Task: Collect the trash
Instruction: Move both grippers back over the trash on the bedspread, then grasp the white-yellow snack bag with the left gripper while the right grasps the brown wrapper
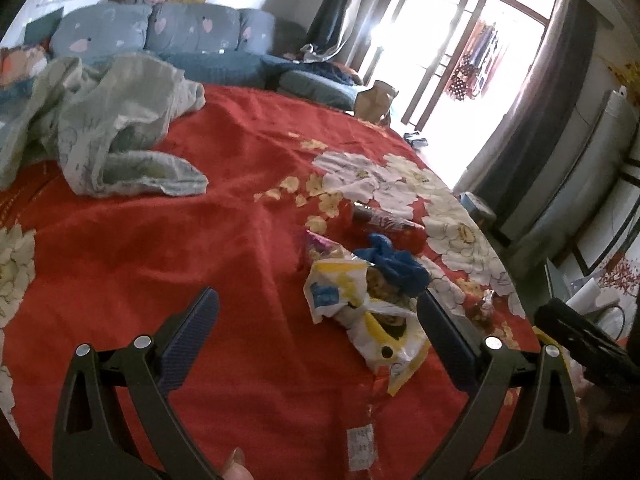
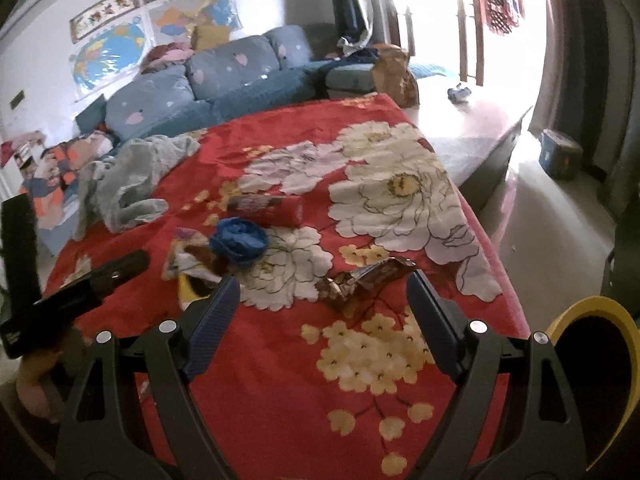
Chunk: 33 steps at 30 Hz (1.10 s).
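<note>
On the red floral bedspread lies the trash. Left to right: a crumpled white-and-yellow snack bag, light and crackly; a soft blue wad; a stiff, slippery brown wrapper, best pinched mid-length. The left gripper and right gripper both gape, empty.

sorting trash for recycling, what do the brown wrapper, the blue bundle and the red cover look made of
Brown wrapper: likely foil-lined plastic film; it is glossy, with sharp crinkles and bright glints.
Blue bundle: probably thin plastic, a bag or glove; it is smooth, with a slight sheen and soft knotted folds.
Red cover: woven cloth, matte, with a printed flower pattern.
</note>
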{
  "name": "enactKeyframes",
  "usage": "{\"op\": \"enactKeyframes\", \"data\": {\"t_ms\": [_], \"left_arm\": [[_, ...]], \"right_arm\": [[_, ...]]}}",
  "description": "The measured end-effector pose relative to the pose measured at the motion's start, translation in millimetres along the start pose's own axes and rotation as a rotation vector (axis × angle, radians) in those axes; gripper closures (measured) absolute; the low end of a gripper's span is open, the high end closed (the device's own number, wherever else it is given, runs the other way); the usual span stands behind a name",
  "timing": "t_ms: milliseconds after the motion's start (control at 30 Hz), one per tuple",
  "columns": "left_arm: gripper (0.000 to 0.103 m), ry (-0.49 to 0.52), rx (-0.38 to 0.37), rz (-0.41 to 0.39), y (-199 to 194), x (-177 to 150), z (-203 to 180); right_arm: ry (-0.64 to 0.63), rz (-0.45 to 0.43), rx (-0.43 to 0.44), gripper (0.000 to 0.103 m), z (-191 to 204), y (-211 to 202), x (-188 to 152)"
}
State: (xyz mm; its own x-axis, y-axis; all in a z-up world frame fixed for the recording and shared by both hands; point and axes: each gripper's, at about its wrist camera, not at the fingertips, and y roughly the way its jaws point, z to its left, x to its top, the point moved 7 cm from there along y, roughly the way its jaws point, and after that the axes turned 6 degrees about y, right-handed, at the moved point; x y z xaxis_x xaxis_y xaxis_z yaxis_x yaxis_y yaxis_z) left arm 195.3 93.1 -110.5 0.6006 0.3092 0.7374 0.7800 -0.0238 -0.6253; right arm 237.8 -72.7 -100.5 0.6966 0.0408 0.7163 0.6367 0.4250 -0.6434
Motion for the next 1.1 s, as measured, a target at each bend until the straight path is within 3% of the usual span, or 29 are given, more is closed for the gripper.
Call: {"op": "enactKeyframes", "data": {"t_ms": [267,333,467,567,733,833,1100], "left_arm": [[0.009,-0.047,-0.076,0.084,27.5,-5.6,-1.5],[0.018,-0.053,-0.077,0.102,34.4,-6.6,-2.3],[0.022,-0.061,-0.083,0.126,44.3,-8.0,-4.3],[0.028,-0.070,-0.078,0.141,50.4,-7.9,-3.0],[0.060,-0.074,-0.090,0.148,53.6,-8.4,-4.4],[0.064,-0.057,-0.093,0.139,52.4,-9.1,-8.2],[0.069,-0.089,-0.124,0.116,42.2,-11.4,-5.1]], "right_arm": [[0.071,0.063,-0.070,0.029,-21.8,40.9,-6.2],[0.103,0.079,-0.069,0.031,-26.7,49.0,-7.0],[0.165,0.098,-0.053,0.035,-32.7,59.6,-7.7],[0.212,0.112,-0.035,0.043,-37.2,67.0,-8.8],[0.251,0.124,-0.014,0.071,-41.3,74.0,-13.0],[0.242,0.122,-0.009,0.083,-41.4,74.2,-15.3],[0.213,0.114,0.011,0.091,-40.3,70.3,-18.1]]}}
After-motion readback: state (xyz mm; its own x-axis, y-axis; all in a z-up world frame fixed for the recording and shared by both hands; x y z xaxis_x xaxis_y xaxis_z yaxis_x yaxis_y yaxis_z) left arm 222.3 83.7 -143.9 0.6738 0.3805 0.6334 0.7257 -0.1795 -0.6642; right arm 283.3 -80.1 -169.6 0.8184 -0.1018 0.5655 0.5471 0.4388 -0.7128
